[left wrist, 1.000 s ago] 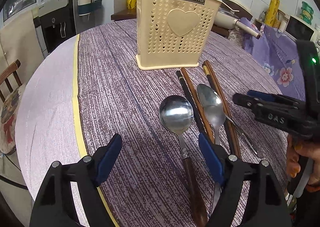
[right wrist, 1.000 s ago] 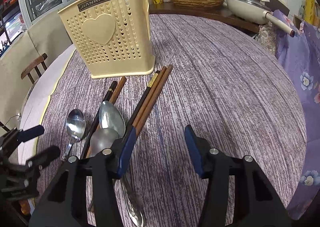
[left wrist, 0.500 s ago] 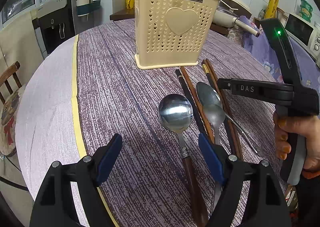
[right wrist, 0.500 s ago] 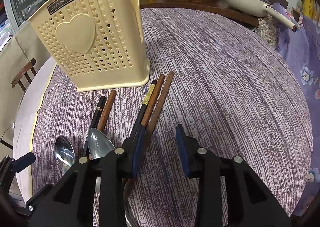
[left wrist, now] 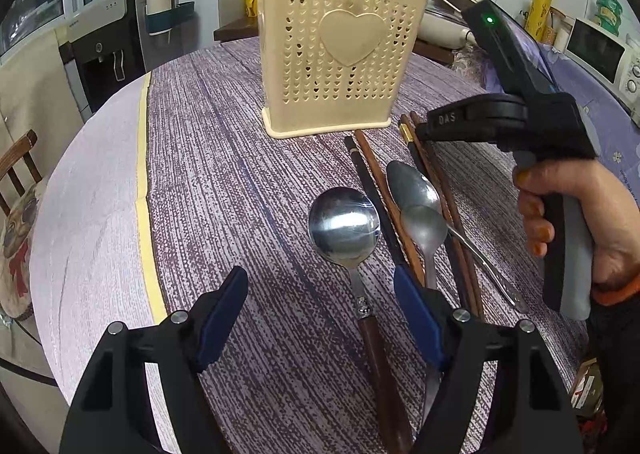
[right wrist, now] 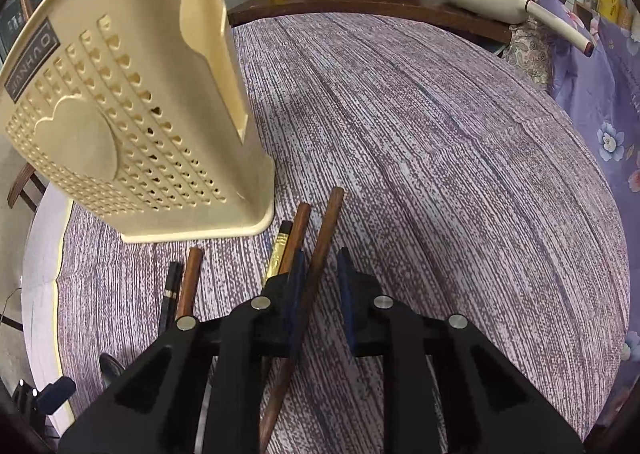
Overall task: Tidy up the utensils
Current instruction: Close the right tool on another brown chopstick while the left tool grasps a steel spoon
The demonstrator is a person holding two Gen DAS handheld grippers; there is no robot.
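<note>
Closing on a brown chopstick (right wrist: 320, 254), the right gripper (right wrist: 322, 294) has the stick between its blue pads, though a gap remains on the right side, so the grip is not yet made. The jaws straddle the outermost stick, probably to separate it from its neighbours. The left gripper (left wrist: 320, 318) hovers with jaws spread wide over the wooden-handled spoon (left wrist: 346, 225), holding nothing. The remaining chopsticks and two metal spoons (left wrist: 420, 209) lie side by side on the purple tablecloth (left wrist: 224, 173), towards its near edge, just in front of the cream utensil holder (left wrist: 336, 53), which stands nearer the table's centre.
</note>
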